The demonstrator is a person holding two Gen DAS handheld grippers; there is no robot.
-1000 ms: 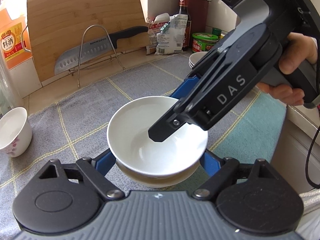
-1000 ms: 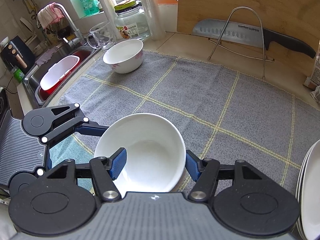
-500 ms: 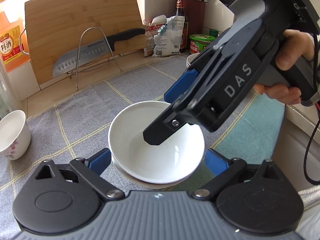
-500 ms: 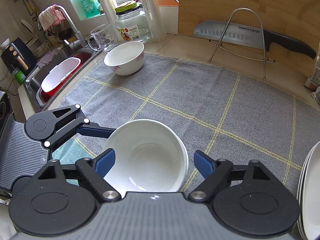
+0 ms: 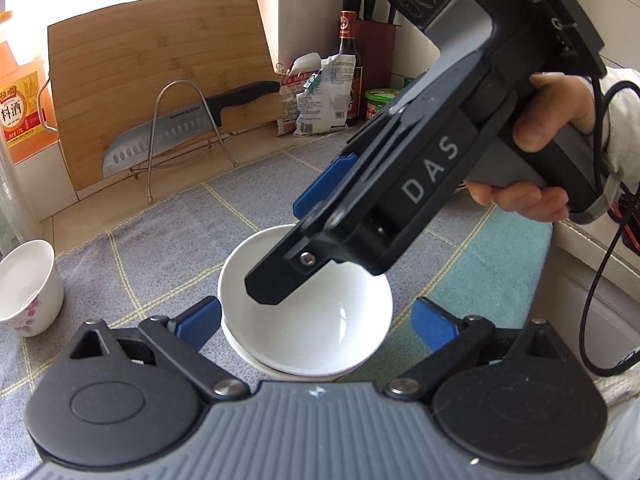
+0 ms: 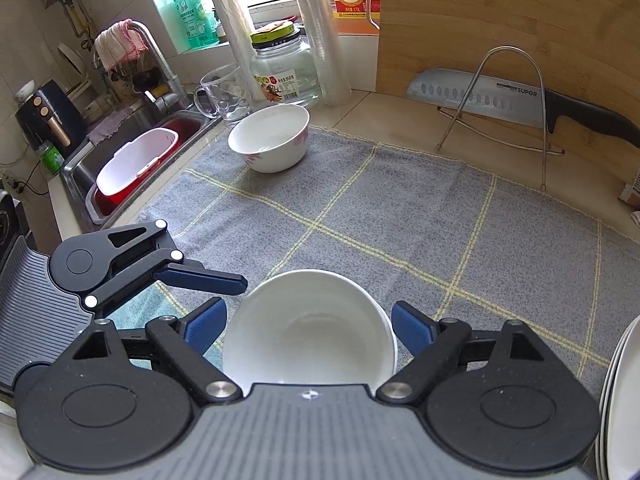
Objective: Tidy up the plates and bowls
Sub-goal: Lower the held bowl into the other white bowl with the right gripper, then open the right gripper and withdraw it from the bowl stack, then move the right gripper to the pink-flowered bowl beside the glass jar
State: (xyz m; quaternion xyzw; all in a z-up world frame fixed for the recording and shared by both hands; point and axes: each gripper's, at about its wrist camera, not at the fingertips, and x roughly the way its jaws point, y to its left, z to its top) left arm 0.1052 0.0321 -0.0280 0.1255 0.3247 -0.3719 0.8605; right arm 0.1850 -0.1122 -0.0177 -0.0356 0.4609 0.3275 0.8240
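From the left wrist view, your left gripper (image 5: 316, 320) has its fingers (image 5: 200, 320) spread wide, one on each side of the stacked white bowls (image 5: 320, 340), and neither pad touches the rim. The bowls sit nested on the grey cloth (image 5: 160, 232) on the counter, right between those fingers. Your right gripper (image 5: 304, 236) hangs over the top bowl, its near finger low above the hollow and its far blue pad beyond the rim. The risk, as I judge it, is that finger catching the rim as you lift out and tipping the top bowl off its seat. Rise straight up before you swing sideways. Beyond the fingers the cloth is open as far as the knife (image 5: 176, 128) on its wire stand, and the flowered bowl (image 5: 28, 288) stands well off to the left.

From the right wrist view, your right gripper (image 6: 308, 324) has just been opening. Its fingers (image 6: 204, 324) stand spread with the stacked bowls (image 6: 308, 332) between them, and I see a gap at each pad. The left gripper's finger (image 6: 200, 278) lies just beside your left-hand finger, so a sideways pull could knock the two tools together. To the right of your fingers a stack of plates (image 6: 622, 400) stands close, at the cloth's edge. Forward, the cloth (image 6: 400, 200) is free up to the flowered bowl (image 6: 272, 140), with the sink (image 6: 132, 160) beyond on the left.
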